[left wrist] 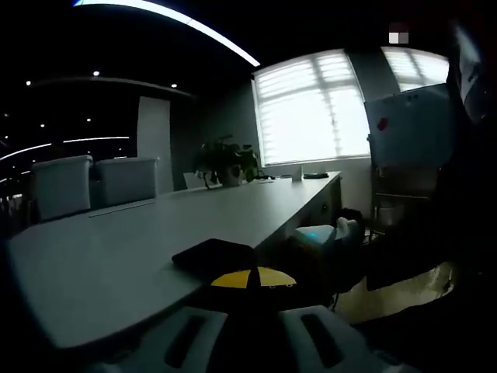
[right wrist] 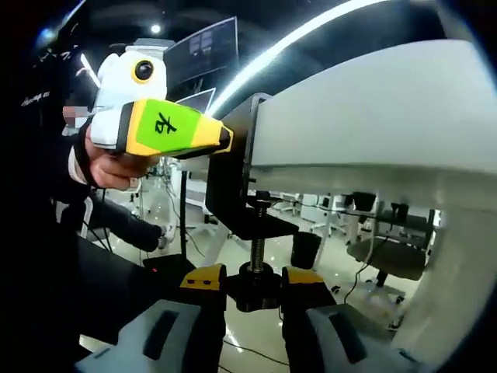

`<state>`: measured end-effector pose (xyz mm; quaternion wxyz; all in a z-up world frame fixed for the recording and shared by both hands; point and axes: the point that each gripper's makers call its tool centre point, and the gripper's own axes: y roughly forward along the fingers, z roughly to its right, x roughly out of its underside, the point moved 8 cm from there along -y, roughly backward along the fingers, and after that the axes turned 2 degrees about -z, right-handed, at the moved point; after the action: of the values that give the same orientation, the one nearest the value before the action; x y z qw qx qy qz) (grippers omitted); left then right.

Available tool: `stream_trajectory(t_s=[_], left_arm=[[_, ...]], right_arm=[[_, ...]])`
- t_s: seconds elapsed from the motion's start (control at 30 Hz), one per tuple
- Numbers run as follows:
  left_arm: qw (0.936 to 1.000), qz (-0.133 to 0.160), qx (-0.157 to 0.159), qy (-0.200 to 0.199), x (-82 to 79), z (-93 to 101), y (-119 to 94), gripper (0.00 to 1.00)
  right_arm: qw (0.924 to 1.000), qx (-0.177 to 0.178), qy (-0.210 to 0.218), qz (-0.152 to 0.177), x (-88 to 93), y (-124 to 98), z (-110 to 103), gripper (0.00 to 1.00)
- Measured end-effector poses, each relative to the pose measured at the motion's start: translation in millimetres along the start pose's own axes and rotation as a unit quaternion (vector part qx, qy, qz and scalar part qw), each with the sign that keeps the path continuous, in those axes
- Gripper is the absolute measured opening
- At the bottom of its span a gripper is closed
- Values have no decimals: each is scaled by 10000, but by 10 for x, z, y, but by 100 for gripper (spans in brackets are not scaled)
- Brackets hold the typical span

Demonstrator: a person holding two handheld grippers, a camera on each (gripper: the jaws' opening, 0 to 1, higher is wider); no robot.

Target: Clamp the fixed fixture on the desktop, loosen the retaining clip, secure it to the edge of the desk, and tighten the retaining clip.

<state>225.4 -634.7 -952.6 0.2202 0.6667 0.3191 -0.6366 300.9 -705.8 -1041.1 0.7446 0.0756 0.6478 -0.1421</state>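
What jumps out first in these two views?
In the right gripper view, a black clamp sits over the edge of the white desk, its screw hanging below. The right tongs close around the knob at the screw's foot. The left tongs, green and yellow, held in a hand, press on the clamp's top. In the left gripper view, bright windows glow beyond the long desk.

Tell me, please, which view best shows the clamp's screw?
The right gripper view: the clamp's screw rises under the desk edge, its knob between the right gripper fingers. The left gripper view shows just the clamp's black top plate.
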Motion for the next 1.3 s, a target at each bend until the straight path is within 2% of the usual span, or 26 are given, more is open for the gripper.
stream_trajectory(t_s=[0.1, 0.13, 0.2, 0.27, 0.3, 0.33, 0.37, 0.43, 0.47, 0.53, 0.6, 0.63, 0.67, 0.8, 1.0, 1.07, 1.17, 1.3], left_arm=[[10000, -13, -29, 8, -1, 2, 4, 1], [10000, -11, -31, 6, 0, 0, 4, 1], [10000, 2, -31, -7, 3, -4, 6, 1], [10000, -5, -45, 39, 2, 2, 8, 1], [10000, -6, -50, 67, 3, 3, 8, 1], [10000, 1, -47, 77, 5, 3, 8, 1], [10000, 12, -38, 85, 7, 1, 8, 1], [9999, 44, -19, 104, 13, -4, 6, 1], [9999, 59, -6, 95, 15, -8, 5, 1], [9999, 78, 20, 105, 17, -14, 4, 1], [9999, 118, 54, 99, 26, -25, 0, 1], [9999, 139, 66, 80, 28, -29, 0, 1], [9998, 156, 73, 55, 29, -33, -1, 1], [9997, 206, 120, -85, 31, -48, 5, 1], [9995, 231, 215, -61, 13, -52, 43, 1], [9994, 243, 225, -60, 13, -53, 52, 1], [9994, 246, 230, -67, 12, -60, 61, 1], [9995, 228, 223, -51, 10, -64, 64, 1]], right_arm=[[9998, 151, -128, -57, 6, 0, -20, 26], [9991, 360, -147, -140, 15, -7, -21, 29], [9952, 975, -91, -95, 33, -29, 1, 38], [9852, 1703, 143, -147, 49, -115, -15, 45], [9817, 1892, 148, -141, 41, -140, -29, 46], [9726, 2300, 292, -202, 55, -179, -64, 49], [9659, 2553, 350, -257, 58, -193, -101, 49], [9602, 2754, 366, -271, 37, -173, -202, 43], [9578, 2846, 245, -334, 21, -154, -259, 41], [9548, 2940, 267, -355, -13, -78, -362, 43], [9397, 3392, 186, -396, -49, -31, -385, 45], [9351, 3512, 237, -404, -51, -20, -384, 46], [9272, 3698, 425, -429, -41, -2, -379, 45], [9098, 4048, 799, -456, 1, -6, -333, 42], [9031, 4203, 744, -469, 3, -15, -313, 38], [9052, 4151, 784, -459, 4, -4, -316, 34], [9029, 4214, 676, -515, -11, 3, -323, 35], [9048, 4176, 668, -503, -20, 42, -351, 28]])
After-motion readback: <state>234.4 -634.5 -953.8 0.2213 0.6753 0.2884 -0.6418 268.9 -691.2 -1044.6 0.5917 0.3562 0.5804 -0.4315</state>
